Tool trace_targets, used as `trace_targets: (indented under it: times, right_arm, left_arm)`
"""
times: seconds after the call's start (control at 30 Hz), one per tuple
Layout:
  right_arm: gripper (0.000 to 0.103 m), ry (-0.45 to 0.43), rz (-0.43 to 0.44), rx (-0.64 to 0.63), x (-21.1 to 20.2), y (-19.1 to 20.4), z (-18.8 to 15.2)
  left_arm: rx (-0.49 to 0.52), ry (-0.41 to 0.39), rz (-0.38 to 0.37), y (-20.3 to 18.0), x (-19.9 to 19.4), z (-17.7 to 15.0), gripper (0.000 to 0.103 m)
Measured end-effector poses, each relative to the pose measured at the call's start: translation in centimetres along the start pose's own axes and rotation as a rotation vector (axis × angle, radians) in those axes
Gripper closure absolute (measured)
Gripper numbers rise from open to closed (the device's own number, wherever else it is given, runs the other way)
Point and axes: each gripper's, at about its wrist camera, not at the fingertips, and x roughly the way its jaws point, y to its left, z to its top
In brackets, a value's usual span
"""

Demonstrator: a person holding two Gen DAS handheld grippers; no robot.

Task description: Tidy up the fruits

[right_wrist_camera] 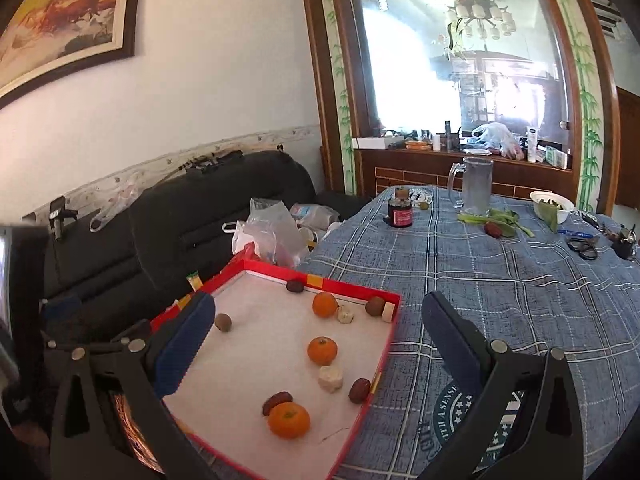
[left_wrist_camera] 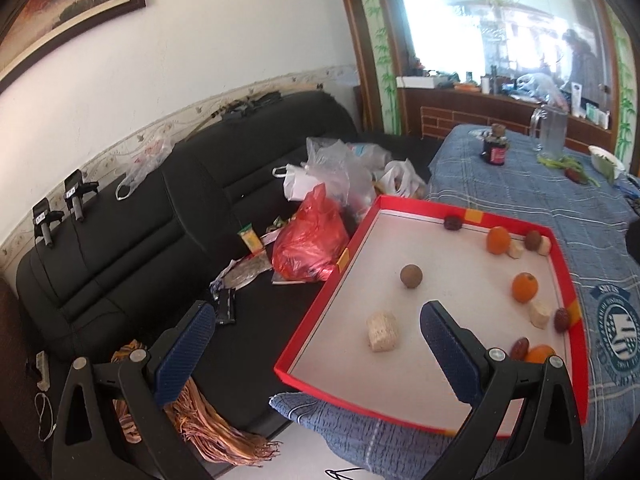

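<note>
A red-walled, white-floored tray (left_wrist_camera: 320, 312) (right_wrist_camera: 384, 364) lies at the left end of a table with a blue plaid cloth. It holds oranges (left_wrist_camera: 525, 287) (right_wrist_camera: 289, 420), dark red dates (left_wrist_camera: 561, 319) (right_wrist_camera: 359, 390), brown round fruits (left_wrist_camera: 411, 276) (right_wrist_camera: 223, 322) and pale cut chunks (left_wrist_camera: 383, 331) (right_wrist_camera: 331, 378). My left gripper (left_wrist_camera: 316, 356) hangs open over the tray's near left corner, holding nothing. My right gripper (right_wrist_camera: 316, 348) is open above the tray's near right part, also holding nothing.
A black sofa (left_wrist_camera: 132, 240) left of the table carries plastic bags (left_wrist_camera: 312, 240), wrappers and a fringed cloth (left_wrist_camera: 200, 428). On the table's far part stand a dark jar (right_wrist_camera: 400, 210), a glass mug (right_wrist_camera: 474, 186), a white bowl (right_wrist_camera: 552, 202), greens and scissors (right_wrist_camera: 582, 248).
</note>
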Motion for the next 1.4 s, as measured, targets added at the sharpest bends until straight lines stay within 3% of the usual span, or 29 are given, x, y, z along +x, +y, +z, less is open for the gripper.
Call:
trace_targets:
  times: [0.37,0.7,1.0,1.4]
  right_arm:
    - [0.0,-0.009,-0.01,0.003,1.8,-3.3,-0.1]
    - [0.0,0.029,-0.051,0.008,3.8,-5.2,-0.2]
    - [0.0,0.06,-0.09,-0.025,6.0,-3.4,0.4]
    - [0.0,0.071,-0.071,-0.084,7.1,0.4,0.5]
  left_arm:
    - [0.047,0.035,0.024,-3.4,1.7,2.1,0.001]
    - [0.085,0.074,-0.048,-6.6,4.0,3.0,0.001]
    - [0.04,0.1,-0.096,-5.5,6.7,4.0,0.001]
    - [-0.017,0.113,-0.098,-2.8,7.9,4.0,0.001]
